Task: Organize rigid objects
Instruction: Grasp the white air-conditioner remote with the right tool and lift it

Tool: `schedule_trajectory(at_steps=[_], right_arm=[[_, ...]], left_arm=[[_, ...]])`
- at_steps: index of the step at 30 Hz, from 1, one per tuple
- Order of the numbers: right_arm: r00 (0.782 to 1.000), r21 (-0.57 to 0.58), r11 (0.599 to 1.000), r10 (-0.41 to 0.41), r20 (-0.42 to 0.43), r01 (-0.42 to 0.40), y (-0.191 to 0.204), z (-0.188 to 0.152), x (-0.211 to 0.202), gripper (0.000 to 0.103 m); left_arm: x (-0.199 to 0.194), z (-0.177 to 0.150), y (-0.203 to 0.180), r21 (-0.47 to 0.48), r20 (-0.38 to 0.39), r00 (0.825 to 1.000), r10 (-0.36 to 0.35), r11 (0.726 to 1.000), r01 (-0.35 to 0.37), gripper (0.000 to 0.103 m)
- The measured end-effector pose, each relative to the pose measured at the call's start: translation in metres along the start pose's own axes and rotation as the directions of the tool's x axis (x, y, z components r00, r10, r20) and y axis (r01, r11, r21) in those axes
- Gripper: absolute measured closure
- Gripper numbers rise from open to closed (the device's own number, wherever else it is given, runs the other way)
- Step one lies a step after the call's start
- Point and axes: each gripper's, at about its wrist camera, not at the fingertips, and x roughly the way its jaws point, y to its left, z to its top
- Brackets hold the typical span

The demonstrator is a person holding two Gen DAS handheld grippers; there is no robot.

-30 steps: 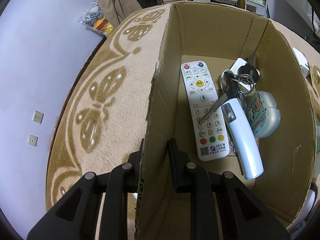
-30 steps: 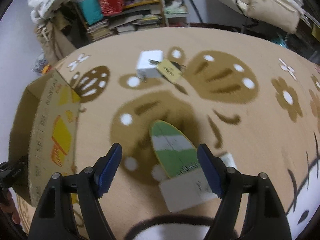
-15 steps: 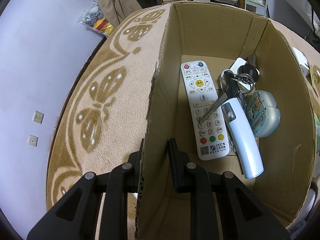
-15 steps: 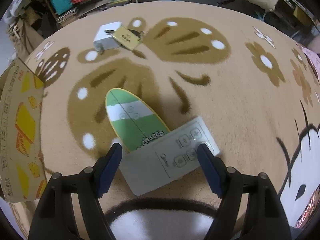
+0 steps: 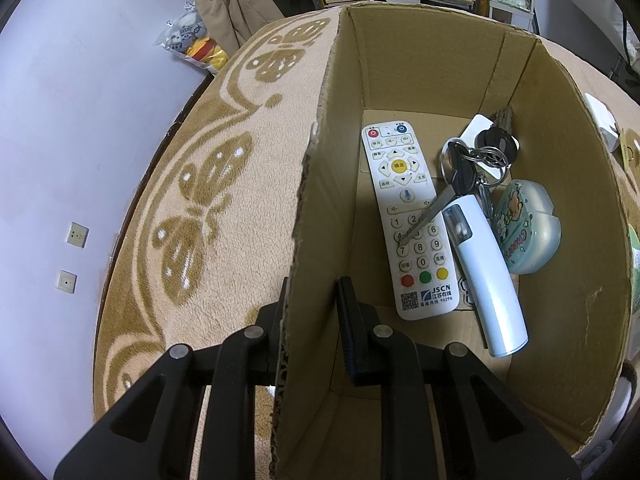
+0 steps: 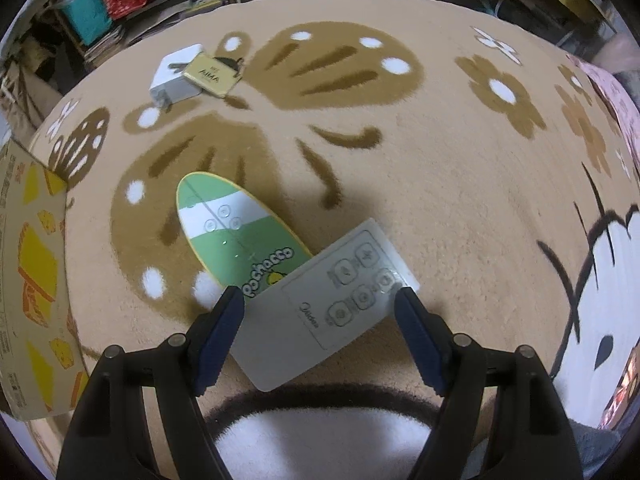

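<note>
— So, which way does the grey remote (image 6: pixel 326 306) point?

— Its long axis runs diagonally, from low left to high right in the right wrist view. The button end is up and to the right, the plain end toward the camera. It lies flat on the carpet (image 6: pixel 440 168), one corner overlapping the green board (image 6: pixel 236 232).

— How does it look?

— Flat, pale grey, a rounded rectangle with six faint round buttons and a small cursive logo. The green board is a long oval with a yellow edge, one white stripe and the word "Pochacco"; its long axis goes from upper left down to the remote.

— And the right gripper (image 6: pixel 320 322)?

— Its two blue-padded fingers stand wide apart, one on each side of the grey remote. I cannot tell if they touch it.

— The left gripper (image 5: pixel 312 320)?

— It is clamped on the wall of the cardboard box (image 5: pixel 560 184), one finger outside, one inside.

— What do you count in the box?

— One white TV remote (image 5: pixel 408 220), lengthwise, power buttons at the far end; one bunch of keys (image 5: pixel 476 164) with a key lying across that remote; one white stick-shaped device (image 5: pixel 486 276); one bluish case with a bear picture (image 5: pixel 526 226). Far on the carpet, one white adapter (image 6: pixel 174 74) with one gold tag (image 6: pixel 212 74) leaning on it.
</note>
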Motion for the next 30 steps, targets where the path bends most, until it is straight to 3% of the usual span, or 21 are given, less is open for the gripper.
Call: schedule_trajectory(at_steps=[6, 13, 20, 24, 30], right_arm=[[0.999, 0.095, 0.995, 0.0, -0.039, 0.004, -0.02, 0.004, 0.004, 0.021], [0.985, 0.147, 0.981, 0.142, -0.095, -0.127, -0.021, 0.002, 0.018, 0.017], [0.992, 0.124, 0.987, 0.108, -0.066, -0.099, -0.007, 0.005, 0.025, 0.017], [0.994, 0.094, 0.991, 0.102, -0.024, -0.1, 0.003, 0.012, 0.02, 0.048], [0.991, 0.023, 0.99, 0.136, 0.007, -0.136, 0.027, 0.021, 0.023, 0.049]], left_arm=[[0.0, 0.0, 0.0, 0.002, 0.001, 1.0, 0.002, 1.0, -0.002, 0.084], [-0.001, -0.001, 0.001, 0.003, 0.0, 1.0, 0.002, 1.0, -0.002, 0.084], [-0.001, -0.001, 0.0, 0.004, 0.0, 1.0, 0.004, 1.0, -0.004, 0.084], [-0.002, -0.001, 0.0, 0.004, 0.0, 1.0, 0.003, 1.0, -0.003, 0.084], [-0.002, -0.001, 0.0, 0.003, 0.0, 1.0, 0.002, 1.0, -0.002, 0.084]])
